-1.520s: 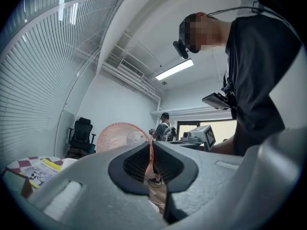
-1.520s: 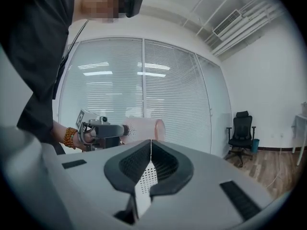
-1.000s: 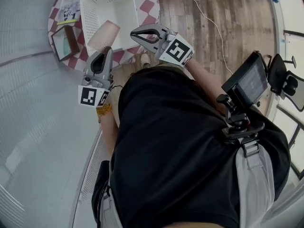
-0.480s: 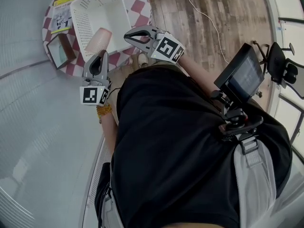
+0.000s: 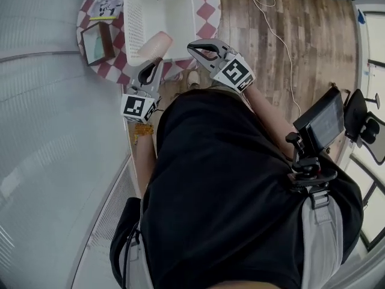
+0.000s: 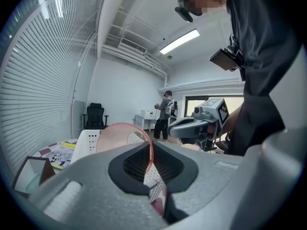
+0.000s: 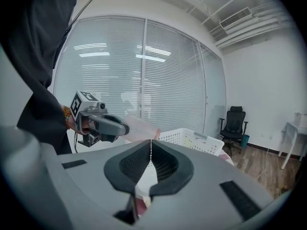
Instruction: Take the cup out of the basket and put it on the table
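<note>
Two grippers hang at the near edge of the round table (image 5: 207,17), which is covered in a red and white check cloth. A white basket (image 5: 129,17) fills most of its middle. Bare cloth shows in a strip on the basket's right and along the near rim; on the basket's left stand a brown box (image 5: 97,41) and a leaflet (image 5: 108,8). Wood floor (image 5: 258,71) lies open to the right, crossed by a white cable (image 5: 274,35).

The left gripper (image 5: 155,64) points away from the body, forearm running up beside the torso, and its jaws are clamped on the rim of the pink cup (image 5: 154,43). The cup is held in the air, tipped on its side, over the basket's near rim. The right gripper (image 5: 192,45) reaches in from the right and aims left, just beside the cup; its jaws are pressed together with nothing between them
</note>
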`<state>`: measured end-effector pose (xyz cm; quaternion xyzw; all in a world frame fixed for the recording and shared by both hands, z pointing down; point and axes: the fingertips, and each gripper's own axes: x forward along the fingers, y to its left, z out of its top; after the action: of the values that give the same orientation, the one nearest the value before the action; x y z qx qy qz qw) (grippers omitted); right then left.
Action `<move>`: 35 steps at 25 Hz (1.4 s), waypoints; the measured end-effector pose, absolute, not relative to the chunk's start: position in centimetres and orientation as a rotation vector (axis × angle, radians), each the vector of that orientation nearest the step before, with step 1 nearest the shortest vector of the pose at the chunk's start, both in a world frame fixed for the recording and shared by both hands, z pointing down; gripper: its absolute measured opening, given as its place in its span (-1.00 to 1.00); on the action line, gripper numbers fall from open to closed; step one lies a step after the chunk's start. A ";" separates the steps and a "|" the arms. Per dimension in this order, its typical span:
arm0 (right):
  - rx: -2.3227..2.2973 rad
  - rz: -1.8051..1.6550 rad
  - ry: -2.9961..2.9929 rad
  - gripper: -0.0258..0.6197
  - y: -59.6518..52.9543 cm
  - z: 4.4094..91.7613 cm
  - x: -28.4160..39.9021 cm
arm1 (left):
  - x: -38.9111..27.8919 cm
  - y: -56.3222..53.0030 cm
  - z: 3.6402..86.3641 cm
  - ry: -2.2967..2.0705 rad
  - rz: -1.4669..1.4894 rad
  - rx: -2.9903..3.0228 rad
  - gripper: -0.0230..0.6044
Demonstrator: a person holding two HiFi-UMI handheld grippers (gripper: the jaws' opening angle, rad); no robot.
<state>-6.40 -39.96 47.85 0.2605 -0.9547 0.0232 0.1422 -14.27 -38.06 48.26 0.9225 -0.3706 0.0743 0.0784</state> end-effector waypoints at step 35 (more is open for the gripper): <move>0.690 0.110 -2.703 -0.88 -39.4 49.7 -7.6 | -14.5 -38.0 50.6 -1.111 0.239 2.691 -0.86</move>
<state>-7.60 -39.36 49.73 0.2432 -0.9534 0.0387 0.1742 -14.49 -37.98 50.64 0.9156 -0.3780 0.0813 0.1100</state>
